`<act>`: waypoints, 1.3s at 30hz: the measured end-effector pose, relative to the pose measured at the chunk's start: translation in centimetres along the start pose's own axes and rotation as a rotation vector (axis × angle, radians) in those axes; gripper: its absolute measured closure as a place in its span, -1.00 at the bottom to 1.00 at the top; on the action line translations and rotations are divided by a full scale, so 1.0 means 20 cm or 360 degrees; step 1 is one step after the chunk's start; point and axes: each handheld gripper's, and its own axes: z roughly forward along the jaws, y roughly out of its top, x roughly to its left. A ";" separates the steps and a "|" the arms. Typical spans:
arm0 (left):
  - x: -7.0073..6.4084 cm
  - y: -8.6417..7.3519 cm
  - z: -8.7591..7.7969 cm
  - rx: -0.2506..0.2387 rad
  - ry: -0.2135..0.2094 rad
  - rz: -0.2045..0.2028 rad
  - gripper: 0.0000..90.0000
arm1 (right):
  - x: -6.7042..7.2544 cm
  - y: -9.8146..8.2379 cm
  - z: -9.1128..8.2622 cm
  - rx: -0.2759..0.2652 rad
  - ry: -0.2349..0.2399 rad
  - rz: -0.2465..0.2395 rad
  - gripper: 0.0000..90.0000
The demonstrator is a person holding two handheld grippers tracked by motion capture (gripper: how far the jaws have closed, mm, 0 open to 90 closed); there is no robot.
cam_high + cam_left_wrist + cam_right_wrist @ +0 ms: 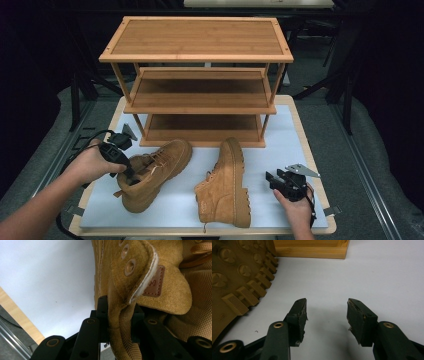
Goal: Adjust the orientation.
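Tan suede collar of the left boot (150, 175), lying before the bamboo rack (197, 80), sits pinched in the left gripper (129, 172). Lifting should wait for a firm bite. The right gripper (327, 315) rests wide, holding nothing, beside the other boot (225, 185).

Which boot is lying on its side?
The right boot, by the right gripper, shows its sole sideways. The left boot stands upright, pinched by the left gripper.

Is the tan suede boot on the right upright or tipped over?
Tipped: the right tan suede boot lies on its side, its lugged sole facing the right gripper.
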 end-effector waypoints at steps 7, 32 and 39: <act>0.01 -0.01 0.01 0.0046 -0.0148 -0.0145 0.71 | 0.00 0.00 0.00 0.0001 0.0002 0.0005 0.11; 0.01 -0.03 -0.07 -0.0139 -0.0555 -0.0459 0.78 | -0.01 0.00 0.00 -0.0010 0.0006 0.0040 0.11; 0.01 -0.06 -0.16 -0.0219 -0.0618 -0.0482 0.78 | -0.02 0.00 0.00 -0.0004 0.0000 0.0051 0.11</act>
